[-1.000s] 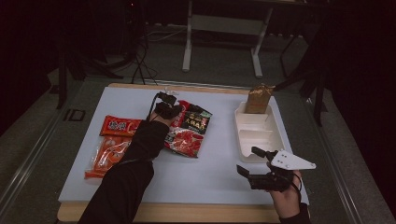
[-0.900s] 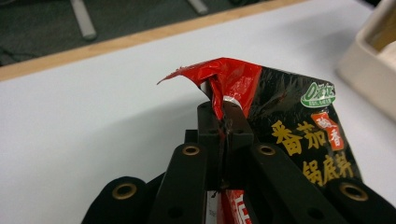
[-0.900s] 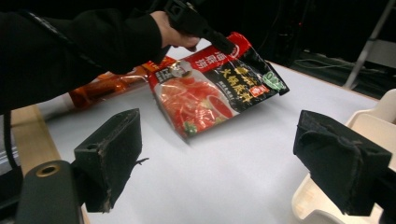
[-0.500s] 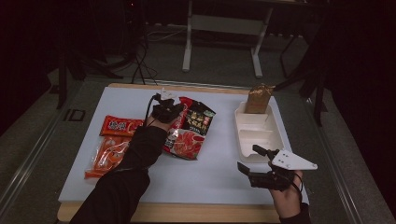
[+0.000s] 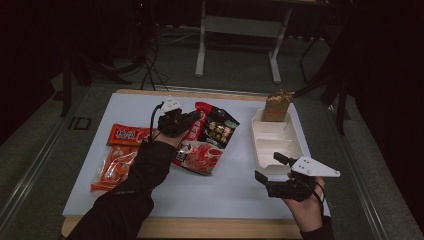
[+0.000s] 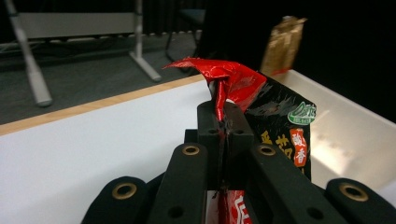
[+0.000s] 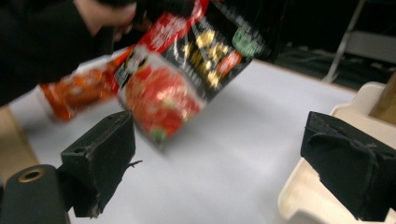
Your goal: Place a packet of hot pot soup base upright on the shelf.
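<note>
One white-topped table [image 5: 165,195] with a wooden edge is taking up most of the floor here, and everything is sitting on it. One cream tray [image 5: 295,145] with separate compartments is lying along the right side; I can see at least two compartments, and one brown paper bag [image 5: 276,106] is standing upright at its far end.

Three snack packets are in play. One red-and-black packet [image 5: 210,142] is hanging tilted near the middle of the table, its top corner pinched, its lower end close over the white surface; whether it is touching there I cannot tell. Two orange-red packets are lying flat well to the left, the small one [image 5: 128,135] just beyond the longer one [image 5: 114,167].

Two grippers are working. The left gripper [image 5: 192,119] is clamping its jaws together on the crumpled red top edge of the packet. The right gripper [image 5: 267,170] is hovering just beside the near end of the tray, its jaws having just been opening and now standing wide apart with nothing between them.
</note>
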`<state>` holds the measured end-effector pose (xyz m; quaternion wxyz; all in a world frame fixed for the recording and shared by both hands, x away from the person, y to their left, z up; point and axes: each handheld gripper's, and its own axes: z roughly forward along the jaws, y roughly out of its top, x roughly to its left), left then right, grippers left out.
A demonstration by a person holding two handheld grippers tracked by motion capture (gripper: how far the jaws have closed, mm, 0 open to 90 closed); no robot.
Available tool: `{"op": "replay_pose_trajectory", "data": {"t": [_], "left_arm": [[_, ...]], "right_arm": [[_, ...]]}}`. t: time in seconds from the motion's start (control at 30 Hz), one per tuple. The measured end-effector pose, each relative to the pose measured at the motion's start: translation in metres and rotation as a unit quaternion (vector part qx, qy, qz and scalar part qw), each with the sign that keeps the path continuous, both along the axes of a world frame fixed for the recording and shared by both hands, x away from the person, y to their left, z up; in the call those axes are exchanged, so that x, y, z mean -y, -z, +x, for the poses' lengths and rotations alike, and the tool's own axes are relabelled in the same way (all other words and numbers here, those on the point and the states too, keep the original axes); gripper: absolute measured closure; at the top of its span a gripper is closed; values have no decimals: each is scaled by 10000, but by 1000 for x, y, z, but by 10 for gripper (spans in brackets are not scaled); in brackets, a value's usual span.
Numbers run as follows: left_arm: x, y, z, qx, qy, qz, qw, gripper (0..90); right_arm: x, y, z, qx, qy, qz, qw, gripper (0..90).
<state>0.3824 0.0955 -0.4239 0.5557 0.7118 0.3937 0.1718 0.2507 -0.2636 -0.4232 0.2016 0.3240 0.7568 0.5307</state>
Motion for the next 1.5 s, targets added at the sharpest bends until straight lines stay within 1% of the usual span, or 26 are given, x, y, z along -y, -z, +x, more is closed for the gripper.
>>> {"op": "replay_pose_trajectory", "data": {"t": [0.03,0.07,0.1,0.17,0.2,0.27,0.33,0.37,0.4,0.47,0.5,0.57,0.63,0.7,0.77,0.83,0.93,1.0,1.03,1.1,1.17,1.23,1.33,1.4,1.47,1.5], "left_arm": [[1,-1,-3,31,23,7,10000,886],[3,-3,-6,69,53,-6,10000,886],[4,-4,-10,108,113,-71,9999,886],[7,-6,-17,175,187,-188,9995,886],[8,-6,-20,181,228,-286,9992,886],[9,-7,-24,186,312,-442,9984,886],[10,-7,-27,229,435,-627,9968,886],[11,-7,-28,219,425,-677,9966,886],[10,-6,-29,190,461,-812,9954,886],[10,-5,-32,168,492,-988,9937,885],[9,-3,-32,126,600,-1188,9910,885],[8,-2,-33,139,692,-1312,9888,885],[8,-1,-35,181,821,-1501,9851,885],[9,-1,-36,182,859,-1507,9847,885],[13,-1,-40,269,1012,-1617,9813,884],[15,-1,-43,333,1059,-1742,9784,885],[18,-3,-45,385,1194,-1932,9731,884],[21,-4,-46,393,1228,-1886,9736,884],[22,-4,-47,417,1273,-1872,9732,884],[24,-4,-48,457,1274,-1765,9750,884],[25,-1,-48,427,1275,-1820,9741,883],[24,2,-46,356,1305,-1929,9718,882],[24,4,-47,303,1297,-1990,9709,883],[23,3,-47,326,1377,-1992,9697,880],[23,3,-47,344,1398,-1981,9695,870],[23,3,-46,293,1452,-2014,9683,870]], "right_arm": [[-1,-2,2,-69,-57,-9,10000,100],[-2,-4,2,-38,-16,-21,10000,101],[-3,-5,3,-23,-6,3,10000,103],[-7,-7,5,-124,-42,44,9999,109],[-8,-8,6,-101,-38,78,9999,132],[-9,-8,10,-175,-4,139,9998,136],[-8,-11,14,-213,29,187,9996,143],[-8,-13,15,-208,54,209,9996,157],[-7,-15,17,-210,70,253,9994,170],[-6,-19,20,-208,77,329,9992,199],[-6,-20,22,-223,78,345,9991,208],[-6,-23,25,-227,104,373,9990,226],[-8,-24,29,-234,98,396,9989,229],[-9,-25,32,-260,60,410,9988,229],[-16,-27,38,-314,-71,458,9984,232],[-20,-26,43,-387,-147,519,9978,244],[-24,-26,48,-527,-372,702,9954,367],[-25,-27,50,-556,-475,719,9947,484],[-25,-28,49,-511,-490,748,9947,522],[-24,-30,48,-407,-475,850,9944,547],[-24,-34,45,-308,-457,919,9942,614],[-25,-38,44,-323,-416,796,9954,715],[-26,-42,42,-284,-538,677,9958,751],[-26,-45,40,-172,-507,562,9970,760],[-25,-47,40,-186,-527,575,9968,767],[-25,-47,40,-186,-527,575,9968,767]]}}
